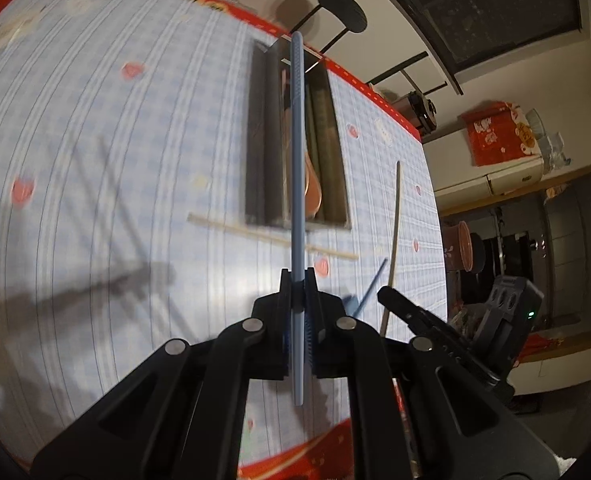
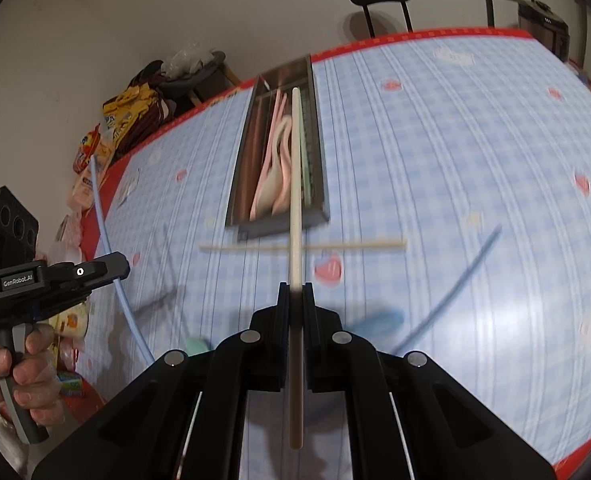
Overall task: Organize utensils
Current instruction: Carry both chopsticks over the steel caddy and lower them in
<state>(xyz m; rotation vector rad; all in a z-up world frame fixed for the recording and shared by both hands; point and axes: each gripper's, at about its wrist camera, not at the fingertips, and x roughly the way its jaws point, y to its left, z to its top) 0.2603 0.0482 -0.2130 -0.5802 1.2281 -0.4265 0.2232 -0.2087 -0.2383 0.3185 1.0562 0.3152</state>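
- Your left gripper (image 1: 298, 280) was closed on a blue chopstick (image 1: 297, 152), and your right gripper (image 2: 295, 292) was closed on a cream chopstick (image 2: 295, 184).
- Each stick passed between the jaws and ran straight forward, along the fingers, with a shorter tail behind the pads.
- The organizer tray (image 2: 242, 172) lay ahead of both grippers on the checked tablecloth (image 2: 455, 160), and its long axis pointed almost the same way as both held sticks. I think this was the relation that mattered: the sticks were already lined up with the compartments.
- In the right wrist view, the cream chopstick covered the border between the middle compartment, where pink spoons (image 2: 273, 172) lay, and the right compartment. I cannot tell above which of them it really was.
- In the left wrist view, the blue chopstick crossed the tray near its middle, and the far tip reached beyond the far wall.
- Both grippers seemed about equally near to the tray; the pictures were blurred, so height above it is not clear.
- On the cloth, another cream chopstick (image 2: 351, 245) lay crosswise just before the tray, and a blue spoon (image 2: 447, 280) lay to the right, well apart.
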